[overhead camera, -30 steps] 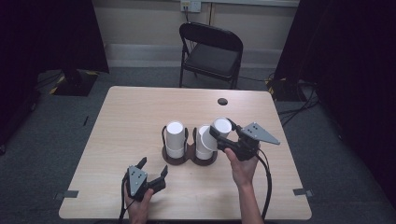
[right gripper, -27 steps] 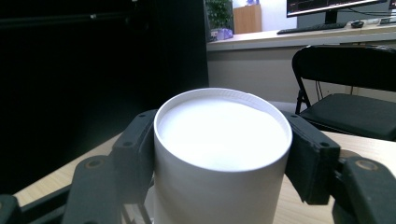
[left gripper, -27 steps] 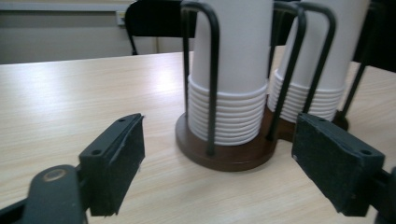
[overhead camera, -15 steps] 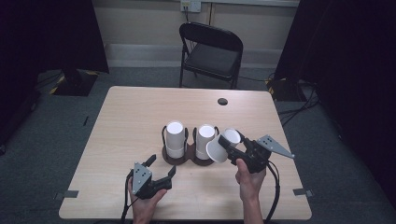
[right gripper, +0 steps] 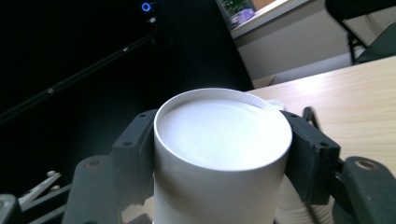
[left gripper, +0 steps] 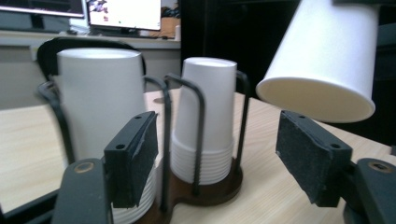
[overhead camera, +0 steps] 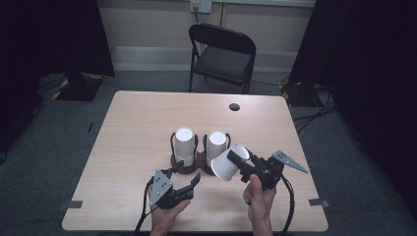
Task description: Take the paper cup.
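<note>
The right hand-held gripper (overhead camera: 237, 158) pinches a single white paper cup (overhead camera: 229, 162) near its closed base, one black pad on each side of the cup wall, as the right gripper view shows. The cup hangs above the table (overhead camera: 137, 123), tilted, its open mouth pointing down and toward the table's left edge, just beside the right stack of cups (overhead camera: 216, 145). That stack and the left stack of cups (overhead camera: 184, 146) stand upside down in a dark wooden holder (overhead camera: 188, 168) with thin wire uprights, a little nearer the table's near edge than its middle. The left hand-held gripper (overhead camera: 187, 172) hovers close to the near edge, pointing at the holder's near side; its jaws have just been closing but stand spread, with nothing pressed between the pads. In the left gripper view the two stacks rise between and beyond the jaws, and the rim of the tilted cup hangs just above the right pad (left gripper: 308, 156). A small dark round hole (overhead camera: 234, 106) sits near the far edge, and a black folding chair (overhead camera: 222, 54) stands beyond it.
</note>
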The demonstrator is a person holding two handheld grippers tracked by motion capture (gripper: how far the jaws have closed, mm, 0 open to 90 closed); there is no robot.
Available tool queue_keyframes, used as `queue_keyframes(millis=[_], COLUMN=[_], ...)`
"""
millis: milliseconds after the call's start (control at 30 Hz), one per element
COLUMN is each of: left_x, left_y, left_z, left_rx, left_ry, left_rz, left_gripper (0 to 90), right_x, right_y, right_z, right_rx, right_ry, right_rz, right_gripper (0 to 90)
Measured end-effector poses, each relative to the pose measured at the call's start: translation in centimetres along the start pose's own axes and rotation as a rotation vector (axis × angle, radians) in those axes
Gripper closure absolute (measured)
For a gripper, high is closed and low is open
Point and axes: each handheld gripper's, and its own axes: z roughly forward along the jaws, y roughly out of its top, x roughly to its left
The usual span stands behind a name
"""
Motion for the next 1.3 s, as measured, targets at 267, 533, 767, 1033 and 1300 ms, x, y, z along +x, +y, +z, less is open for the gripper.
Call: queue_keyframes(millis=[267, 533, 767, 1033, 1300], left_x=[-1.2, -2.2, -2.8, -2.6, -2.3], left_y=[-0.1, -0.1, 0.4, 0.8, 0.9], left_z=[1.3, 2.0, 2.1, 1.7, 1.7], left_rx=[0.004, -0.026, -0.068, -0.061, -0.045], left_ry=[-0.042, -0.023, -0.022, -0.017, -0.063], left_rz=[0.061, 0.107, 0.146, 0.138, 0.124], left_gripper=[39.8, 54.3, 68.1, 81.5, 85.5], right_x=[0.3, 0.7, 0.6, 0.4, 0.6], right_y=[-1.4, -1.8, -2.0, -2.0, -2.1], right_z=[0.8, 1.4, 2.0, 2.3, 2.2], right_rx=[0.037, 0.098, 0.157, 0.182, 0.176], right_ry=[0.067, 0.121, 0.141, 0.165, 0.123], right_rz=[0.096, 0.164, 0.234, 0.265, 0.211], right_gripper=[33.5, 33.4, 33.4, 31.8, 28.1])
